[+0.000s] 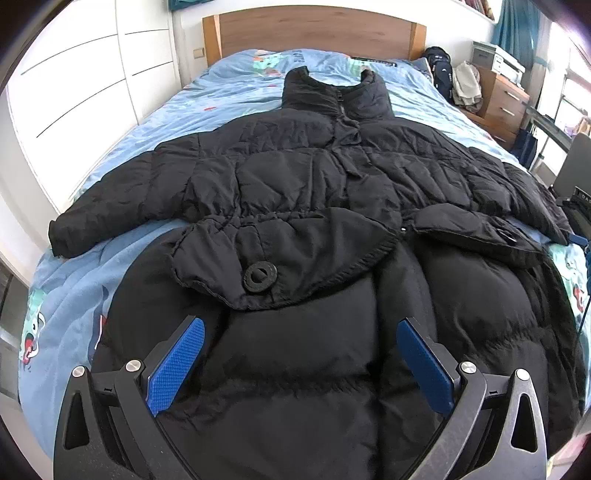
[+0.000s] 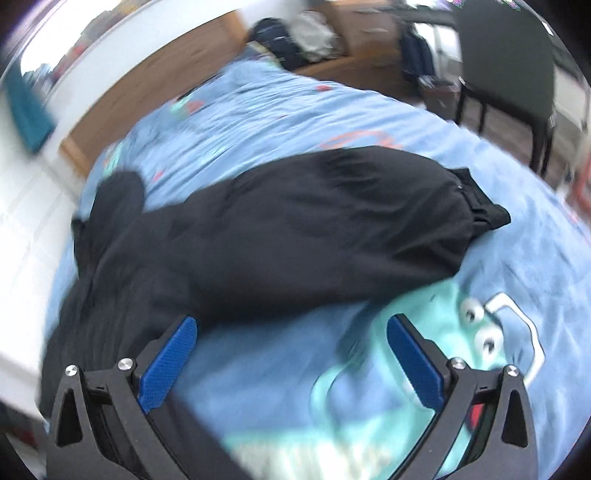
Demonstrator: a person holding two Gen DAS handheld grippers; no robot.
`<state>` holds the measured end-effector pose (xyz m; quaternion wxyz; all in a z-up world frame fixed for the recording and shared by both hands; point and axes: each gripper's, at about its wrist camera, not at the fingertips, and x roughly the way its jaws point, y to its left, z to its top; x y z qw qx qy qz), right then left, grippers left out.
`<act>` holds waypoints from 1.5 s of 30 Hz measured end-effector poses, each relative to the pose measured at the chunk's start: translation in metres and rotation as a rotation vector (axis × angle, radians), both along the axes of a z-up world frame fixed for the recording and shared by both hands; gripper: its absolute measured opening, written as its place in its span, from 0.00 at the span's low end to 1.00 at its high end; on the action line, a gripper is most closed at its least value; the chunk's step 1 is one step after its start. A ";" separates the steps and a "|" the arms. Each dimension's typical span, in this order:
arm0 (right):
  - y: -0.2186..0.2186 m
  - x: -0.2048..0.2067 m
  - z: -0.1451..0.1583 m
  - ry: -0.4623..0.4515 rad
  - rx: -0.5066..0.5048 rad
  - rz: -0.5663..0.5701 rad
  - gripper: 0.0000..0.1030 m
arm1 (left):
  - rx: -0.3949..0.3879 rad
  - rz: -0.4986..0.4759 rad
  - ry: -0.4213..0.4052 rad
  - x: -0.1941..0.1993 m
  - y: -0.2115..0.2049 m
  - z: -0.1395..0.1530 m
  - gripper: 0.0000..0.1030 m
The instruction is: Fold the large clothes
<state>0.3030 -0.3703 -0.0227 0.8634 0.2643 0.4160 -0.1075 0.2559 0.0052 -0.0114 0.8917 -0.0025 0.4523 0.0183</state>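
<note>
A large black puffer coat lies spread front-up on the bed, collar toward the headboard and both sleeves stretched out sideways. My left gripper hovers open over the coat's lower hem, just below a pocket flap with a round button; nothing is between its blue pads. In the blurred right wrist view, my right gripper stands open over the bedcover beside the coat's right sleeve, whose cuff points right. The left pad sits at the edge of the black fabric.
The bed has a light blue cartoon-print cover and a wooden headboard. White wardrobe doors stand on the left. A wooden drawer unit with bags and clothes and a dark chair stand on the right.
</note>
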 end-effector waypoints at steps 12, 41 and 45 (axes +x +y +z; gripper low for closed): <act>-0.100 0.012 -0.059 -0.033 0.271 -0.239 0.77 | 0.036 0.024 0.018 0.012 0.013 -0.005 0.99; -0.147 -0.015 -0.075 -0.163 0.389 -0.406 0.44 | 0.017 -0.001 0.052 0.016 0.010 -0.020 0.99; -0.141 -0.004 -0.061 -0.195 0.383 -0.390 0.17 | 0.013 0.006 0.048 0.016 0.013 -0.019 0.99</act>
